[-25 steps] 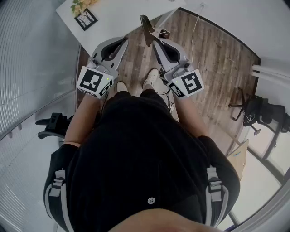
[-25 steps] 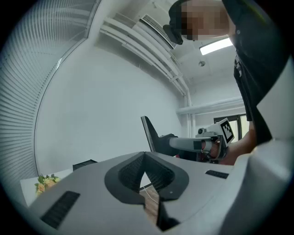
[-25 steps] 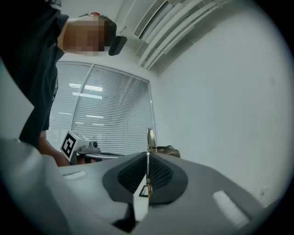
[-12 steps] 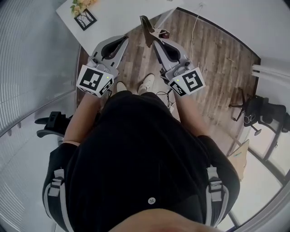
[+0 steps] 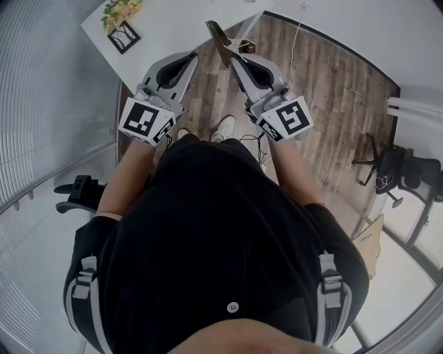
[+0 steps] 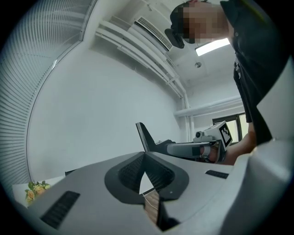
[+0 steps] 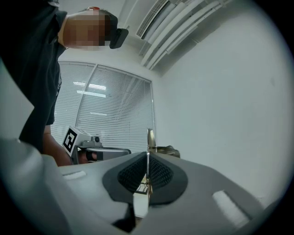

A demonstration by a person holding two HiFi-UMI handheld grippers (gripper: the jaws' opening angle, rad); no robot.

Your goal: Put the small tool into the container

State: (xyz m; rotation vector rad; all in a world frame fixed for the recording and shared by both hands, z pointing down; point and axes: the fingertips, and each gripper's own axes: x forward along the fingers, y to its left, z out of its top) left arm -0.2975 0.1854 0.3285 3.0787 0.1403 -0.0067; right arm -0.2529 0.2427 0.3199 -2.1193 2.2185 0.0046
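My right gripper (image 5: 237, 61) is shut on the small tool (image 5: 217, 39), a thin flat blade that sticks up and out past the jaws. The blade shows edge-on in the right gripper view (image 7: 149, 139), just above the right gripper (image 7: 147, 158). From the left gripper view the tool (image 6: 143, 136) is a dark pointed wedge. My left gripper (image 5: 187, 61) is shut with nothing in it, and its jaws meet at the left gripper (image 6: 144, 157). Both are held up at chest height, side by side. No container shows in any view.
A white table (image 5: 180, 24) lies ahead, with yellow flowers (image 5: 119, 10) and a black-framed card (image 5: 125, 36) on it. Below is wooden floor (image 5: 325, 83) and the person's shoes (image 5: 225, 127). Office chairs stand at the right (image 5: 398, 173) and the left (image 5: 79, 191).
Both grippers have moved slightly forward toward the table, the tool still held in the right one. The head view has shifted a little with them.
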